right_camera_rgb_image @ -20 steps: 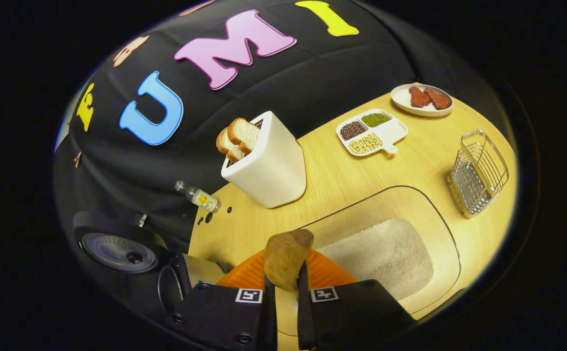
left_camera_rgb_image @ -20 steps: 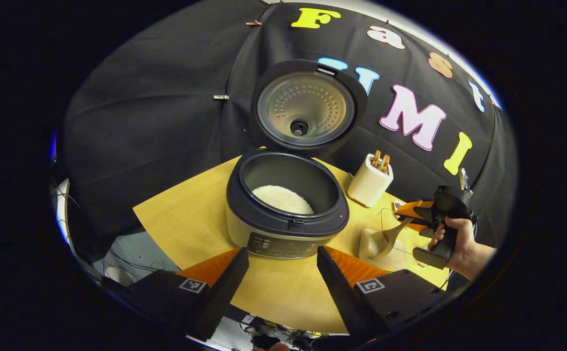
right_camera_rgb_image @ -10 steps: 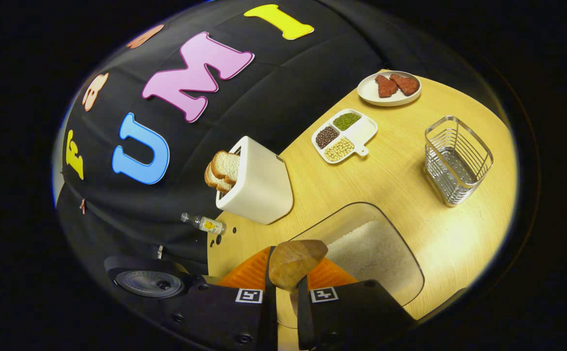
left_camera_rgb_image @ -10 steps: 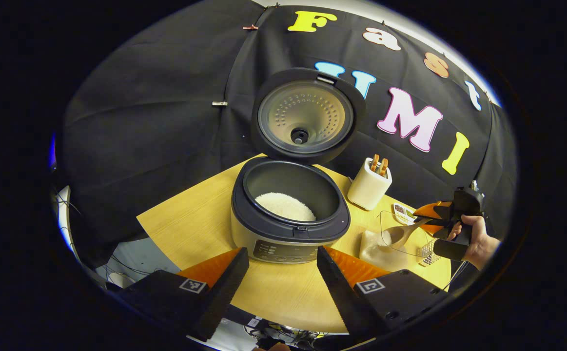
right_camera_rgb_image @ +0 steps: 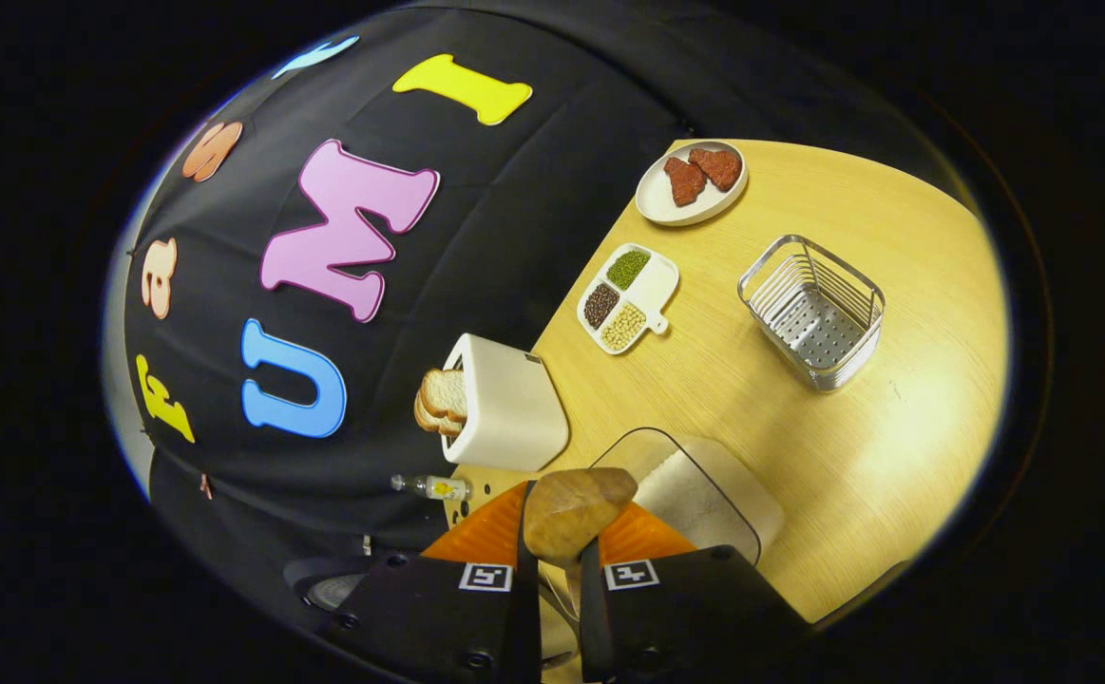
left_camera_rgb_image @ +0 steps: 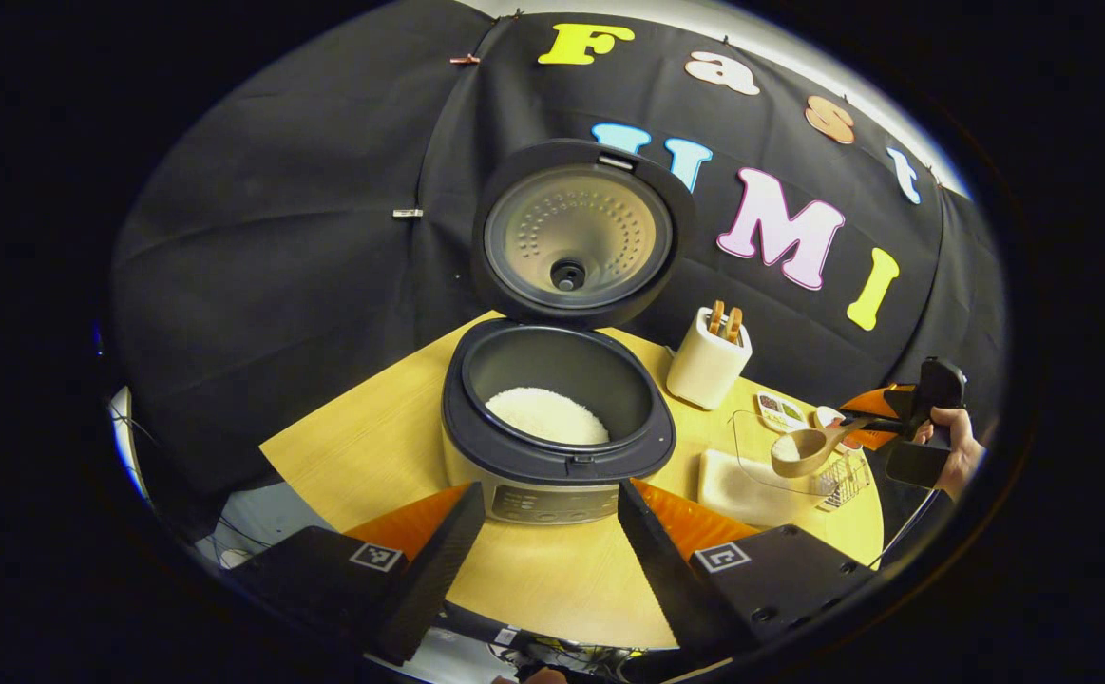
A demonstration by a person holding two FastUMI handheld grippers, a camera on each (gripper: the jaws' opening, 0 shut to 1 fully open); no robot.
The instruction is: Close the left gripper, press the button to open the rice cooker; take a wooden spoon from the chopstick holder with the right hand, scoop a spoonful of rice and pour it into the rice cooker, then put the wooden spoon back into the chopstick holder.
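The rice cooker (left_camera_rgb_image: 557,456) stands open with its lid (left_camera_rgb_image: 573,233) upright and white rice in the pot. My left gripper (left_camera_rgb_image: 549,494) is open just in front of the cooker, holding nothing. At the right, a hand holds my right gripper (left_camera_rgb_image: 880,423) shut on the wooden spoon (left_camera_rgb_image: 799,452). The spoon's bowl carries rice above the clear rice container (left_camera_rgb_image: 756,473). In the right gripper view the wooden spoon (right_camera_rgb_image: 576,513) sticks out between the fingers of my right gripper (right_camera_rgb_image: 552,560), over the rice container (right_camera_rgb_image: 704,494). The wire chopstick holder (right_camera_rgb_image: 813,309) stands to the right.
A white toaster (right_camera_rgb_image: 504,404) with bread slices stands by the wall, between the cooker and the container. A small bottle (right_camera_rgb_image: 433,487) lies near it. A divided dish of beans (right_camera_rgb_image: 628,299) and a plate with meat (right_camera_rgb_image: 690,180) sit farther back on the wooden table (right_camera_rgb_image: 894,446).
My right gripper has lifted the spoon, with rice in it, up out of the rice container and away from the table. My left gripper has stayed open and nearly still.
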